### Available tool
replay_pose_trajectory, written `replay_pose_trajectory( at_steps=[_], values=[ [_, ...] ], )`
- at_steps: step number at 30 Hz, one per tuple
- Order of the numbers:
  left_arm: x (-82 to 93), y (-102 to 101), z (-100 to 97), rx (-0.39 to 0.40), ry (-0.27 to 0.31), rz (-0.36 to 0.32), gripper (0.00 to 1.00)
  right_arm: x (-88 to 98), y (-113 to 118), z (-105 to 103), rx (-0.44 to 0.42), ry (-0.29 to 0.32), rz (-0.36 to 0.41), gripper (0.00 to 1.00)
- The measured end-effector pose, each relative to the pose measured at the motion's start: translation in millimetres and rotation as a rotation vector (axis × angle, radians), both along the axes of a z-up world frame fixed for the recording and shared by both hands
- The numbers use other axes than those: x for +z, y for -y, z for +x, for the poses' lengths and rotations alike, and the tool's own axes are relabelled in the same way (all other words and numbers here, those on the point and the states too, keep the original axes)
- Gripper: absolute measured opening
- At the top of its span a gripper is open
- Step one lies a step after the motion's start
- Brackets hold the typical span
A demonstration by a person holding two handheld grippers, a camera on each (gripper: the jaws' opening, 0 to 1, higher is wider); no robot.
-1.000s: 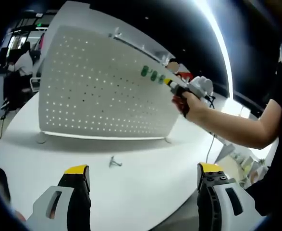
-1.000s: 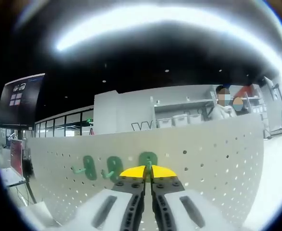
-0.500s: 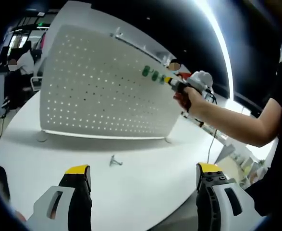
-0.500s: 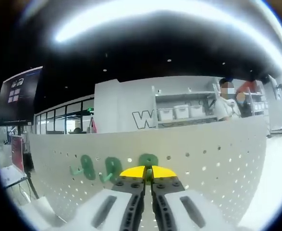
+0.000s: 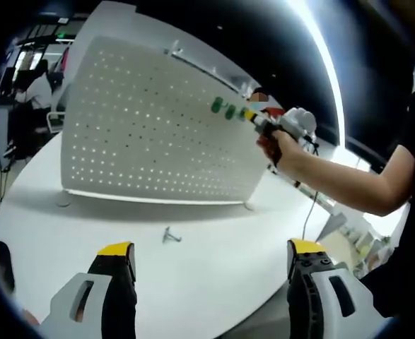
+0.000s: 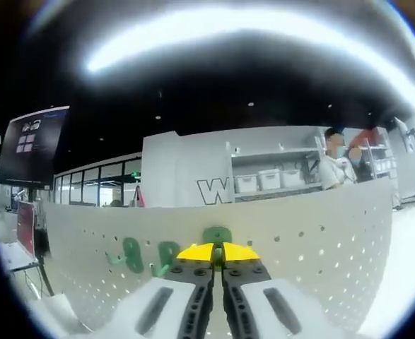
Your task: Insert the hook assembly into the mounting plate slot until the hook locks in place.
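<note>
Green hook (image 6: 217, 235) upright against pegboard (image 6: 320, 254), in closed right gripper (image 6: 218, 256)

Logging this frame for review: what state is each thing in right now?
Left tool: open, empty, above the table.
Right tool: shut on third green hook, at the pegboard.
Two green hooks: mounted on pegboard.
Small metal hook: lying loose on table.

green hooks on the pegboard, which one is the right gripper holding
The rightmost green hook in the right gripper view, just above the shut right gripper. The other two hooks hang free on the pegboard.
</note>
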State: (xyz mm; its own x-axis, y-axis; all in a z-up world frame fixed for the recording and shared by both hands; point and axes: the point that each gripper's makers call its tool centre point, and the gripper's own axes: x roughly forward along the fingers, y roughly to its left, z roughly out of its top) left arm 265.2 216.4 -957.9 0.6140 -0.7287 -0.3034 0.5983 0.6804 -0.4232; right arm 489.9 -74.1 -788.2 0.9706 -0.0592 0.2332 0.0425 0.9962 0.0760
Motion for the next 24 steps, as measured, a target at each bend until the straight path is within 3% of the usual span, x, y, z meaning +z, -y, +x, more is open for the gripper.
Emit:
replay_pose_trajectory(
  at_steps=[24],
  values=[
    [-3.9, 0, 2.7, 0.007, -0.011, 0.012, 0.89, -15.6, -3, -1, -0.03, 0.035, 0.034, 0.0]
  ],
)
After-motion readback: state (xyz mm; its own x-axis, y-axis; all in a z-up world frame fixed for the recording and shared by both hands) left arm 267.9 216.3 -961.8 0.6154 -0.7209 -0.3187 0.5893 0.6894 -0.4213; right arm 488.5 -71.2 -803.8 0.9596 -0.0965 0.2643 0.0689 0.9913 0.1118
